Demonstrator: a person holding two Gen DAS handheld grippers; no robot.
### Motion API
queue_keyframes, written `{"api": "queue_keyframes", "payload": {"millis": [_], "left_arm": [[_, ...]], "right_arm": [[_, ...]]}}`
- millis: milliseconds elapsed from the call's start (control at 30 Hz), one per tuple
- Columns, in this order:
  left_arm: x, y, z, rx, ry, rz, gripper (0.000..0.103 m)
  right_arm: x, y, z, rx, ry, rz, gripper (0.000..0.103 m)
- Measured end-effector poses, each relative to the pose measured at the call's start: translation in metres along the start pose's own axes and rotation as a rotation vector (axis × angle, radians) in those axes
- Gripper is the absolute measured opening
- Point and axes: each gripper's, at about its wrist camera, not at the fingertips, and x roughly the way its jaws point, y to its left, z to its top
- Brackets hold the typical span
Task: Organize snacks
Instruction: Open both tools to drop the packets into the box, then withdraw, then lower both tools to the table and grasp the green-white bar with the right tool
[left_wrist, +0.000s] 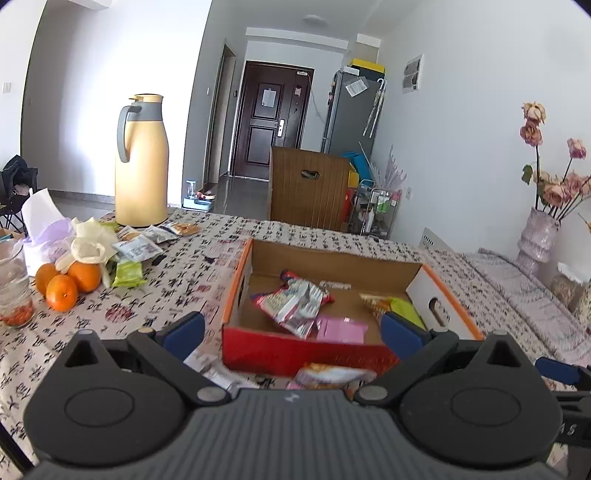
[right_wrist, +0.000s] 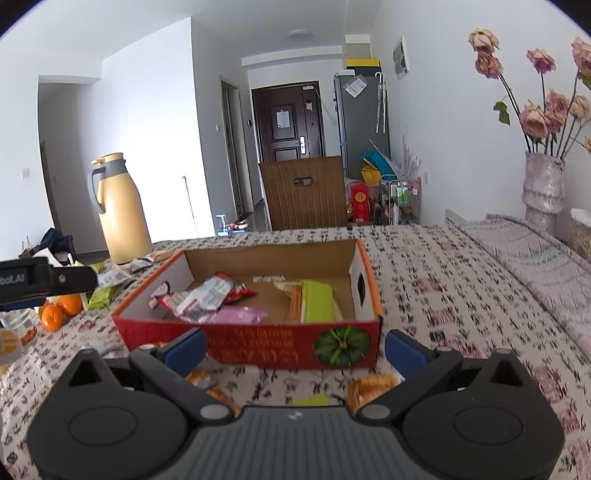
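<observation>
The left hand-held gripper has a dark grey ribbed body with a small pale logo at 12 o'clock on its top edge. Two black rounded housings, each with a pressed-in disc and a triangular cutout, flank it at 9 and 3 o'clock. Black link arms with silver rivets carry blue finger pads. The right hand-held gripper looks the same: ribbed grey body, black housings, silver rivets, blue pads.

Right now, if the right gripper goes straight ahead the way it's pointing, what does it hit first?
Probably the box. The right gripper is open and empty, and the box's red front wall fills the gap between its fingers. Snack packets lie on the table below that line; depth is hard to judge.
</observation>
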Motion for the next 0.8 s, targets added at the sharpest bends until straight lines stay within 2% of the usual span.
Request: {"api": "queue_keyframes", "payload": {"millis": [533, 800], "left_arm": [[-0.017, 0.013, -0.066, 0.046, 0.039, -0.028, 0.103], [-0.01, 0.019, -0.075, 0.039, 0.068, -0.019, 0.103]], "right_arm": [[-0.024, -0.03, -0.055, 0.032, 0.03, -0.016, 0.103], [-0.026, -0.037, -0.07, 0.048, 0.052, -0.033, 0.103]]}}
